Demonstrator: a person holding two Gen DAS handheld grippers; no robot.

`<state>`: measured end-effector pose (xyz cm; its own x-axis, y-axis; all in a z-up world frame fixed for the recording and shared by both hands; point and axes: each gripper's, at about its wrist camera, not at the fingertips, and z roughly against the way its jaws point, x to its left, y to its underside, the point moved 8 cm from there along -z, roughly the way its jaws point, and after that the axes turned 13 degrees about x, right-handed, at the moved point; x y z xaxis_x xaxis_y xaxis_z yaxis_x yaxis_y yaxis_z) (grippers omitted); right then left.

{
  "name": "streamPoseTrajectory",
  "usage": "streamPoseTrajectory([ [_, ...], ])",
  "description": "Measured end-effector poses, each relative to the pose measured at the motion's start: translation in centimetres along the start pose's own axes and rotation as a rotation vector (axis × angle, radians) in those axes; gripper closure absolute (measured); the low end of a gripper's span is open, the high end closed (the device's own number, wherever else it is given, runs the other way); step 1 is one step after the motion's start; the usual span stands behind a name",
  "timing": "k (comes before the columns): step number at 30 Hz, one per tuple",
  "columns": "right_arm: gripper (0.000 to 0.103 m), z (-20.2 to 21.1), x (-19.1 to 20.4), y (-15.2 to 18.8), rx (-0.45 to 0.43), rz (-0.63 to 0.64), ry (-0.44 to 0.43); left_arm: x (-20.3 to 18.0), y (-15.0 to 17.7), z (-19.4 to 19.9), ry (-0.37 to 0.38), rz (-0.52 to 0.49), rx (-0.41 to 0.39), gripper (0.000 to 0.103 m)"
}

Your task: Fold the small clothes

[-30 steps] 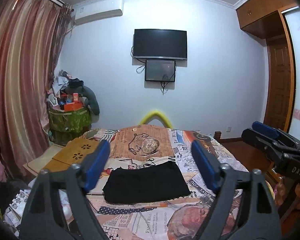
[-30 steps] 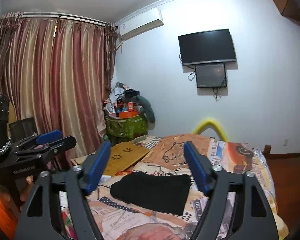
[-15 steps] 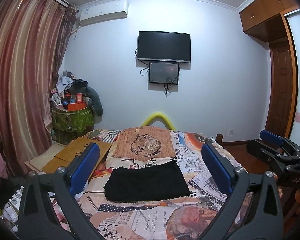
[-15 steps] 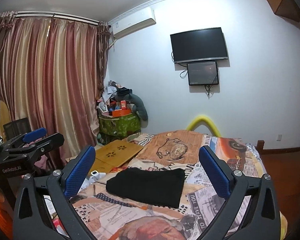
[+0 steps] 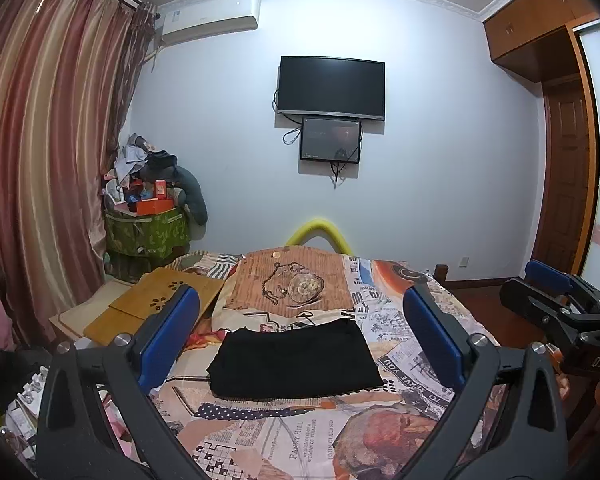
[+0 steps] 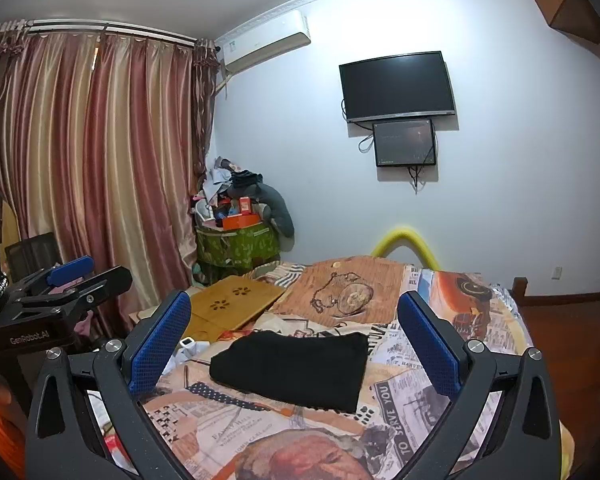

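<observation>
Pale walls and striped curtains (image 6: 92, 168) stand around a bed (image 5: 300, 444) with a newspaper-print cover. On the bed lies a black cloth (image 5: 294, 362), flat and seemingly folded into a neat block. The left hand-held gripper (image 5: 300, 336) and the right hand-held gripper (image 6: 296, 340) both hang above the near end of the bed. Their jaws have just been opening and now stand wide, with nothing between them.
</observation>
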<state>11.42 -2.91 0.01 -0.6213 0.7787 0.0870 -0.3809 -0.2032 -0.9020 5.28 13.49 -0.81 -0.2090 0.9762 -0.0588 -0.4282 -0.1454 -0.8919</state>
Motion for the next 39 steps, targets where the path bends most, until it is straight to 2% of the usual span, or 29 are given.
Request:
streamPoseTrajectory([
  [39,0.0,0.56,0.05,-0.12,0.001,0.004,0.006,-0.26,0.15,0.23,0.044,-0.01,0.003,0.0],
])
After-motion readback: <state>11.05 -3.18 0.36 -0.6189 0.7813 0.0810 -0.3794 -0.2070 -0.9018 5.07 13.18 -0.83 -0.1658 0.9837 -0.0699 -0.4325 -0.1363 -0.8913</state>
